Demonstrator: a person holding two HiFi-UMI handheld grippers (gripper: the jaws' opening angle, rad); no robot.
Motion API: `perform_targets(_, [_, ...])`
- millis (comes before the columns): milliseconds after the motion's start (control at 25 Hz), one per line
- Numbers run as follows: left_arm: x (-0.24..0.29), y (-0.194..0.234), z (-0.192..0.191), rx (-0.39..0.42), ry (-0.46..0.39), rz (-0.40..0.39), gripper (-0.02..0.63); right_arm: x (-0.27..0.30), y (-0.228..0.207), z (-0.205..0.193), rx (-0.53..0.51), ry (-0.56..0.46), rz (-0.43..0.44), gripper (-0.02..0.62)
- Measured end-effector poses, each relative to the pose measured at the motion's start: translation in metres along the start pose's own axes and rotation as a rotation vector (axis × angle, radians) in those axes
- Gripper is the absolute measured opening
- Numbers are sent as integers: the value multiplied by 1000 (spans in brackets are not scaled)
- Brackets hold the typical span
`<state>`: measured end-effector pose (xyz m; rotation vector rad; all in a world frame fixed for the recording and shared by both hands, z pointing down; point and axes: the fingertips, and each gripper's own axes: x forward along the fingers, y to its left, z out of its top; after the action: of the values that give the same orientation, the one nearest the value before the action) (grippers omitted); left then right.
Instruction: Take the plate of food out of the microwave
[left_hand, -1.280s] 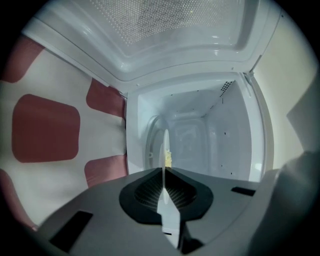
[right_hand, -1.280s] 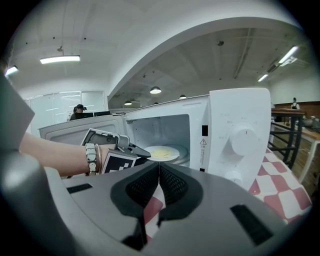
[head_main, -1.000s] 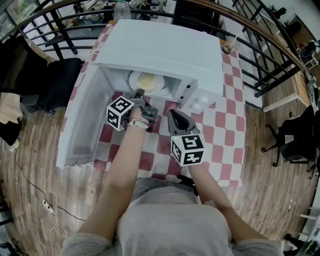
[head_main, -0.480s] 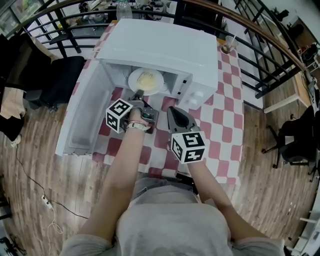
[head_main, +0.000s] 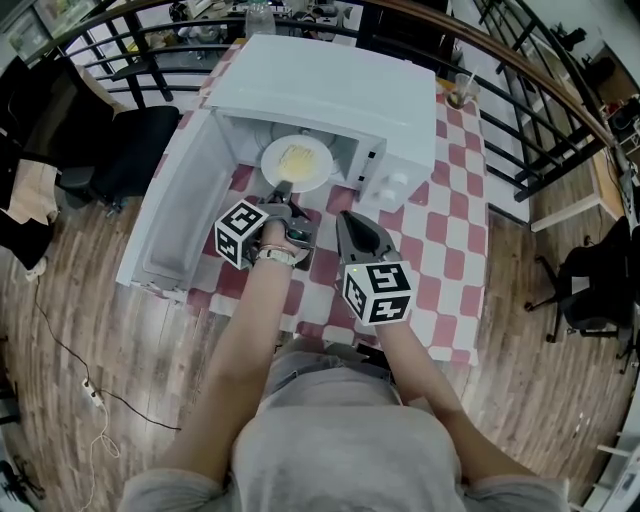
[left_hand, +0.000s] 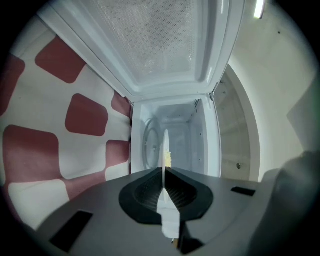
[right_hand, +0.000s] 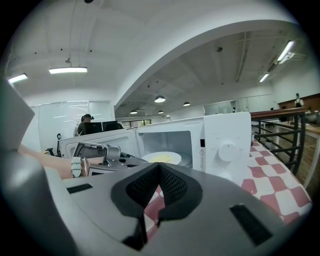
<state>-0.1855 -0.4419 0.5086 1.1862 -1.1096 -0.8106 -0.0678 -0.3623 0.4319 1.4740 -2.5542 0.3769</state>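
The plate (head_main: 296, 162), with its pale yellow heap of food (head_main: 295, 158), sat level at the open mouth of the microwave (head_main: 330, 100), not clear of the cavity. Its near rim was pinched in the left gripper (head_main: 279, 190), whose jaws were clenched on it. In the left gripper view the plate showed edge-on between them. That gripper seemed to be turned on its side so that one jaw lay over the rim and the other under it, probably the only way two flat pads could carry a thin plate without spilling. The door (head_main: 180, 215) stood swung wide to the left, leaving a free path outward. The right gripper (head_main: 345, 222) hung just beside the left one over the checked cloth (head_main: 440, 230) of the table, its jaws closed together on nothing. It touched neither plate nor oven, apparently kept near as a spare support.
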Motion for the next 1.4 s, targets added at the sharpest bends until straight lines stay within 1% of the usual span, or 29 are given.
perform_targets(200, [-16, -3, -6, 2, 6, -11, 17, -13, 4, 4, -7, -10, 4, 25])
perform_targets(400, [-30, -5, -12, -15, -7, -30, 17, -26, 5, 4, -15, -14, 13, 25])
perform_targets(600, [-46, -11, -19, -11, -14, -52, 17, -38, 10, 6, -41, -14, 34, 25])
perform_targets(1000, [-74, -25, -34, 55, -34, -102, 17, -56, 17, 13, -74, -49, 69, 25])
perform_targets(1400, [-95, -33, -46, 93, -88, -153, 17, -68, 14, 8, -59, -76, 63, 25])
